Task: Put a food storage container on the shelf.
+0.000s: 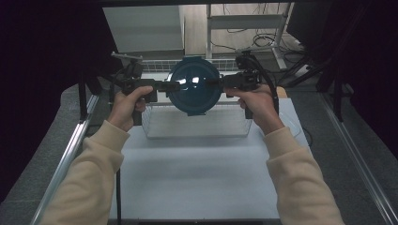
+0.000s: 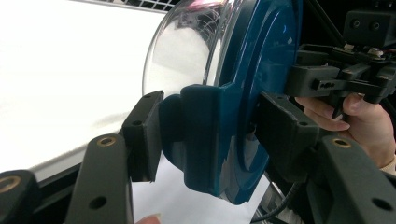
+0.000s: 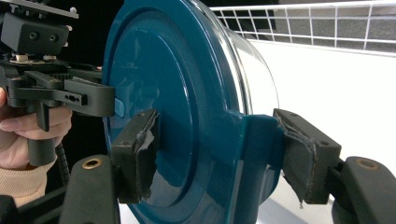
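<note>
Container (image 1: 194,86): clear tub with blue lid, tipped on edge | left gripper (image 1: 174,86): jaws clamp one lid tab | right gripper (image 1: 212,83): jaws clamp the opposite tab | two-sided hold keeps it level above the wire basket (image 1: 197,126).

Wire basket (image 1: 197,126) on white table (image 1: 197,183)

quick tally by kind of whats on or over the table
round containers with a blue lid: 1, held above the basket
white wire baskets: 1
handheld grippers: 2, left gripper and right gripper, each clamped on a lid latch
total: 4
</note>
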`<state>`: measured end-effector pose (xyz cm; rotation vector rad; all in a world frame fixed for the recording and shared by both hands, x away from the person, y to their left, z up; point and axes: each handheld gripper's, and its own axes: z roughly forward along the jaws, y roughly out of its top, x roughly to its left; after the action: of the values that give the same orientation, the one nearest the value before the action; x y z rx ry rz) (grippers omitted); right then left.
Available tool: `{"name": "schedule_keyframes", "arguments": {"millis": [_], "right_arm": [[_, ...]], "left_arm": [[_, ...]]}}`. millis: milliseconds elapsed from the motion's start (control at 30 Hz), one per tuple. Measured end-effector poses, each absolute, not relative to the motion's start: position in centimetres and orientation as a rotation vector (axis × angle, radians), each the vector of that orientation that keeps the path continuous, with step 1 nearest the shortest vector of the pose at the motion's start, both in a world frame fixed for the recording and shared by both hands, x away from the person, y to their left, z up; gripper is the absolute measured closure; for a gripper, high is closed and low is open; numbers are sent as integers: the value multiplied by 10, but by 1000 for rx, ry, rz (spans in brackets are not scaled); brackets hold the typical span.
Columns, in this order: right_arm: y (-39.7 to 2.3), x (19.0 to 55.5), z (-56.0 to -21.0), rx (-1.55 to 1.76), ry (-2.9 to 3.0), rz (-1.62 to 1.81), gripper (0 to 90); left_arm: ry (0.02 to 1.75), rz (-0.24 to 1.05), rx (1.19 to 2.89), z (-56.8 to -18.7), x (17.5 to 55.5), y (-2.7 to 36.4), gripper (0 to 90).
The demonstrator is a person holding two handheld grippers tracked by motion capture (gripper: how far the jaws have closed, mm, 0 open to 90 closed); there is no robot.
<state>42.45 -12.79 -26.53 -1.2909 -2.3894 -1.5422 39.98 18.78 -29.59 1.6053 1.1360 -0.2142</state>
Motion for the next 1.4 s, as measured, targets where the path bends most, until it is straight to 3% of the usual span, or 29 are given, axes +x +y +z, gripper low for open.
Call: {"name": "schedule_keyframes", "arguments": {"millis": [767,1400], "right_arm": [[-125,475,-260,-1328,-2361,-1484,353],[-125,509,-290,-1406,-2240,-1460,349]], "left_arm": [[1170,-274,1588,-298,450,192,430],[1257,-376,1508,-326,484,196,427]]}}
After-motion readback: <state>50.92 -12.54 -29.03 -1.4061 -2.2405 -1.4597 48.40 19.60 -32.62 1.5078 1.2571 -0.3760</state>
